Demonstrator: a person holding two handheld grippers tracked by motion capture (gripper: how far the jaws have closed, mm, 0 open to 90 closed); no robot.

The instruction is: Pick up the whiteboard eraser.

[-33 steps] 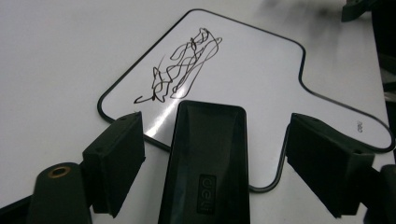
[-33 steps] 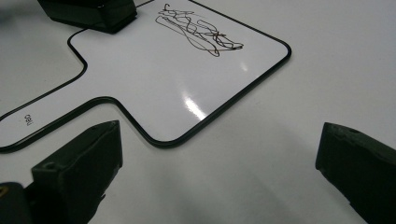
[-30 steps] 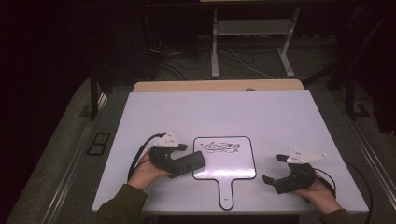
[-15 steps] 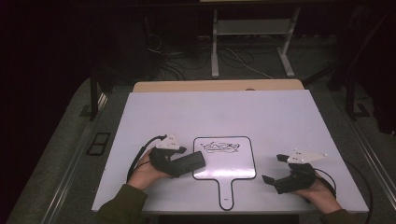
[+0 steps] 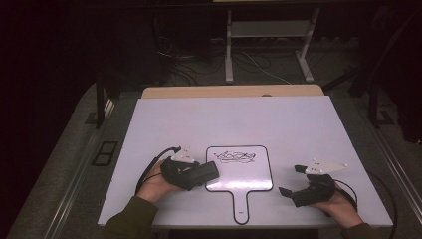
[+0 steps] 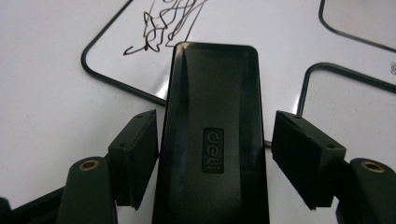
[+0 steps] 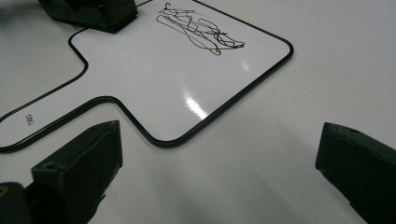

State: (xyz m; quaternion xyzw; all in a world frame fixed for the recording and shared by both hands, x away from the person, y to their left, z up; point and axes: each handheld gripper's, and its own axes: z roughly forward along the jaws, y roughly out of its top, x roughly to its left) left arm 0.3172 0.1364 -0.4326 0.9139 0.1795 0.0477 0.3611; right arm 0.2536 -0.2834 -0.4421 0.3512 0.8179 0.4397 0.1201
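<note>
The left gripper [image 5: 201,172] lies at the left edge of the whiteboard [image 5: 249,174], a small paddle-shaped board with a black rim and a handle that points toward the person. Between its jaws sits a black eraser [image 6: 212,135], a flat oblong block with a raised logo on its back; in the left gripper view the eraser's far end reaches over the board's rim, just short of the scribble [image 6: 163,23]. The jaws have just been closing in on the eraser: the left pad stands right against its side, while a narrow strip of light still shows between the right pad and the eraser, so the grip is not fully seated. The scribble, a dark tangle of pen lines, lies near the board's far edge, away from the handle. The right gripper [image 5: 293,181] rests on the table [image 5: 298,124] to the right of the board, apart from it, with its jaws spread wide and nothing between them; in the right gripper view they frame bare table just off the board's near corner. The person's hands hold both grippers low over the table.
</note>
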